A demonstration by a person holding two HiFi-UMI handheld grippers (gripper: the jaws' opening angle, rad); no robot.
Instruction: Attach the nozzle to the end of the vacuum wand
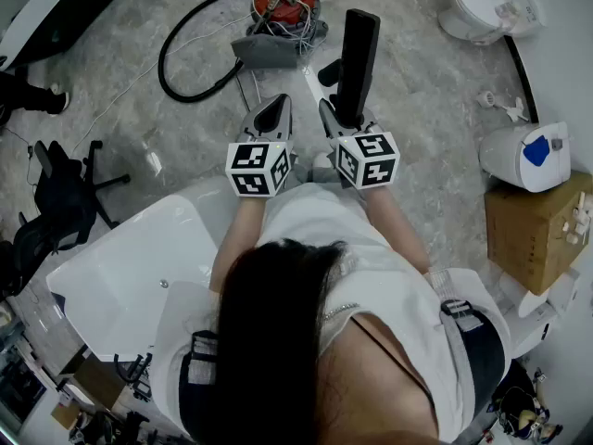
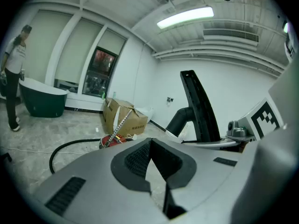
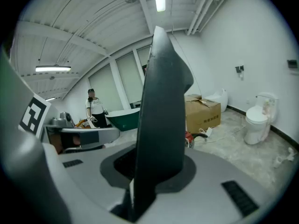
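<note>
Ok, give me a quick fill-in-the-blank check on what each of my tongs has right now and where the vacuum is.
1. The right tongs are shut on the black ____.
2. The left tongs are ____, with nothing between them.
3. The red vacuum lies on the ____, ahead of both tongs.
Missing words: nozzle; shut; floor.

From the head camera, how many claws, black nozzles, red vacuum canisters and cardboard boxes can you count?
Claws: 2, left claw, right claw
Black nozzle: 1
Red vacuum canister: 1
Cardboard box: 1
Total: 5
</note>
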